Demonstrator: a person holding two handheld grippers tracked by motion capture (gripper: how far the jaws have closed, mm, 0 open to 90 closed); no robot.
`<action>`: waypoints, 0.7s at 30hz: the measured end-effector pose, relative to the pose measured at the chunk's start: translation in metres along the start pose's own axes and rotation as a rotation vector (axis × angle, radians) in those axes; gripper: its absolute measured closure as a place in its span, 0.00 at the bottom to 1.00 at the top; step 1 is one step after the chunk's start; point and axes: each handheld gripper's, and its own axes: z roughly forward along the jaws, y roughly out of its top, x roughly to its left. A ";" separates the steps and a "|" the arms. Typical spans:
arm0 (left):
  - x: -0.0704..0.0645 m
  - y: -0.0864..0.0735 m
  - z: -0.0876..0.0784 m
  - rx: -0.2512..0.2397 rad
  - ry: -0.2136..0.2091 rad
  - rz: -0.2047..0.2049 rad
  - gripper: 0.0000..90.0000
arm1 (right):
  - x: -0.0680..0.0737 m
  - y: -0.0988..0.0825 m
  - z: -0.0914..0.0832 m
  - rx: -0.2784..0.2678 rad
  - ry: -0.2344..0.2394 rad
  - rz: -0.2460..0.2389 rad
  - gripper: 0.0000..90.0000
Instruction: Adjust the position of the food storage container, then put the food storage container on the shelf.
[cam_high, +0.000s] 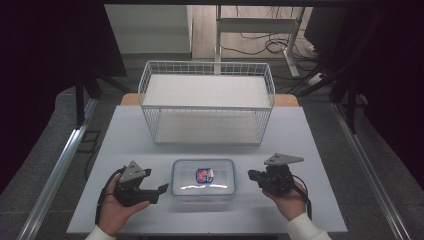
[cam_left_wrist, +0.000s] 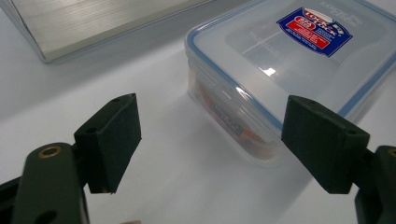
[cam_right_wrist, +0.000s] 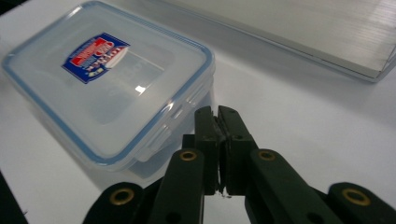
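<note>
On the pale table (cam_high: 125, 130), the left gripper (cam_high: 159, 190) rests in the person's left hand (cam_high: 114, 210), its jaws spread wide with nothing between them, aimed at the clear plastic container (cam_high: 203, 179) just beside it. Behind the container stands a white wire basket (cam_high: 207, 102), well apart, leaving the way to the box unobstructed. The container sits near the table's front edge between both grippers, lid on, blue seal around the rim, a red-and-blue label (cam_high: 204, 175) on top. The right gripper (cam_high: 250, 174) hovers near its right side, jaws pressed almost together, gripping nothing.
</note>
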 end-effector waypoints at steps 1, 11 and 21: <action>0.000 0.000 0.001 0.002 0.001 0.000 0.22 | -0.001 -0.002 -0.002 -0.025 0.035 0.002 0.85; 0.003 0.001 -0.001 -0.013 -0.033 -0.049 0.23 | -0.005 -0.001 -0.003 -0.104 0.173 0.075 0.37; 0.002 0.005 -0.002 -0.013 -0.057 -0.084 0.20 | -0.001 -0.002 -0.002 -0.125 0.147 0.116 0.19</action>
